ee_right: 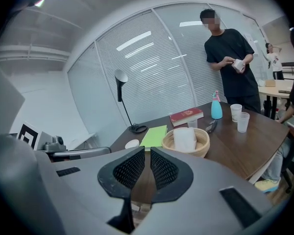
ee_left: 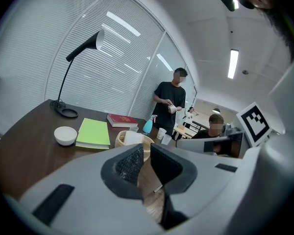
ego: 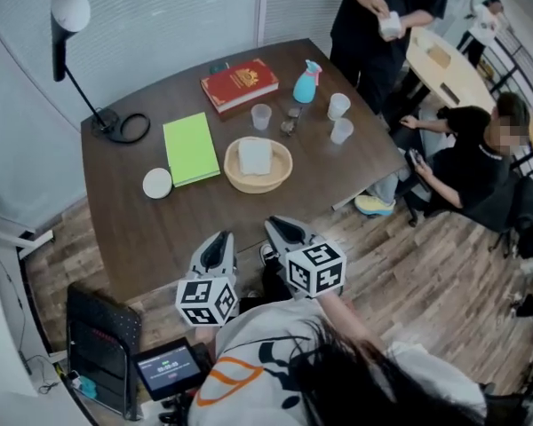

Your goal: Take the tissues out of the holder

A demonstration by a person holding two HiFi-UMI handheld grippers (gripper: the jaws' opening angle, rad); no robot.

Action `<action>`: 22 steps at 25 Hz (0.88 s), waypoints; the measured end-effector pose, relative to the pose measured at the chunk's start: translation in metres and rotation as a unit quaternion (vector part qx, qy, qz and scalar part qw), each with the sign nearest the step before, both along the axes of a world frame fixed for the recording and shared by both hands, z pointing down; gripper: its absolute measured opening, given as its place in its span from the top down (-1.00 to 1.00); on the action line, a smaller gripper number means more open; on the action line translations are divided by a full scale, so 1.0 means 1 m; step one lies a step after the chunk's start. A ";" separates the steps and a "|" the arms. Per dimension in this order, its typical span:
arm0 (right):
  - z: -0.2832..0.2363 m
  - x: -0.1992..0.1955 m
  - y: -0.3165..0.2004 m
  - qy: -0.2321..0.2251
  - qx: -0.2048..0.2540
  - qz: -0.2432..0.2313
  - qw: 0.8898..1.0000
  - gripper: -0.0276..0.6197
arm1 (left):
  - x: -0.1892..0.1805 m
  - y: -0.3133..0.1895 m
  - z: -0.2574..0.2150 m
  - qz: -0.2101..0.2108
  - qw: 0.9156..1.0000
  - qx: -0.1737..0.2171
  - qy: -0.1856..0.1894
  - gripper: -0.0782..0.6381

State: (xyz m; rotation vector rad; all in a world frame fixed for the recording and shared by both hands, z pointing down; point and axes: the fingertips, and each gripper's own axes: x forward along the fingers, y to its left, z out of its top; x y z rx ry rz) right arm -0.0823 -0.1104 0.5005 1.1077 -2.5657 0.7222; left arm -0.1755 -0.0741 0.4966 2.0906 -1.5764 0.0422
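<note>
The round woven basket holder (ego: pixel 259 186) sits near the middle of the dark brown tabletop (ego: pixel 160 238). The white folded tissues (ego: pixel 255 156) stand upright inside it, not yet taken out.

Both grippers hang at about 6 o'clock from the holder, over the near edge of the tabletop and well apart from it. The left gripper (ego: pixel 218 238) is at the left and the right gripper (ego: pixel 277 225) just beside it. They point toward the holder and tilt slightly down.

The left gripper's black ribbed fingers (ee_left: pixel 130 163) stand a little apart, with nothing between them; only tabletop shows through the gap. The right gripper's fingers (ee_right: pixel 129 169) are closer, leaving a narrow slit that is likewise empty.

A lime-green notebook (ego: pixel 191 147) lies just beside the holder at 9 o'clock. A small white round dish (ego: pixel 157 183) sits at the notebook's 7 o'clock. A red hardcover book (ego: pixel 240 83) lies at 12 o'clock from the holder, with a clear plastic cup (ego: pixel 261 116) between them.

A light blue spray bottle (ego: pixel 306 82) stands at 1 o'clock, and two more clear cups (ego: pixel 340 118) at 2 o'clock. A black desk lamp with a white head (ego: pixel 71 11) rises from the 10 o'clock corner.

A person in black (ego: pixel 382 16) stands at the far edge.
</note>
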 end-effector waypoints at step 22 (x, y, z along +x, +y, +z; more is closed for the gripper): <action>0.008 0.009 -0.156 0.011 0.005 -0.070 0.997 0.78 | 0.017 -0.150 0.023 -0.013 0.999 -0.029 -0.001 0.66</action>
